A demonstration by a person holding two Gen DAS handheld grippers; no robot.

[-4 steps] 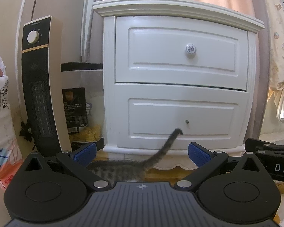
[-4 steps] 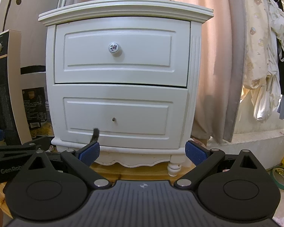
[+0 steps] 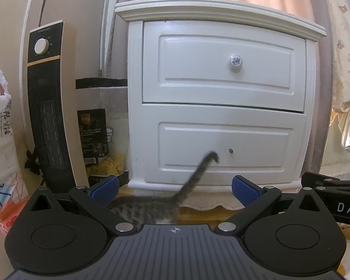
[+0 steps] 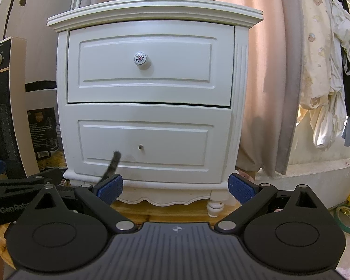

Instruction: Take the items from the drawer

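While both grippers hang low before it, the white nightstand (image 3: 221, 98) fills the middle of each view, standing on a wooden floor (image 4: 175, 207) in front of a pink curtain (image 4: 263, 70). Its top drawer (image 4: 149, 63) and bottom drawer (image 4: 147, 142) are both pushed in, well beyond the fingertips and above them. A tall black-and-cream heater (image 3: 51, 107) stands to the nightstand's left, with a printed bag (image 3: 94, 135) between them. The left gripper (image 3: 175, 186) is spread wide and holds nothing; a tabby cat (image 3: 147, 207) stands between its blue pads (image 3: 105, 187), tail raised across the bottom drawer front. The right gripper (image 4: 175, 187) is equally wide apart and empty. The top drawer carries a floral ceramic knob (image 4: 141, 58); the bottom one shows only a small bare screw (image 4: 140, 147).
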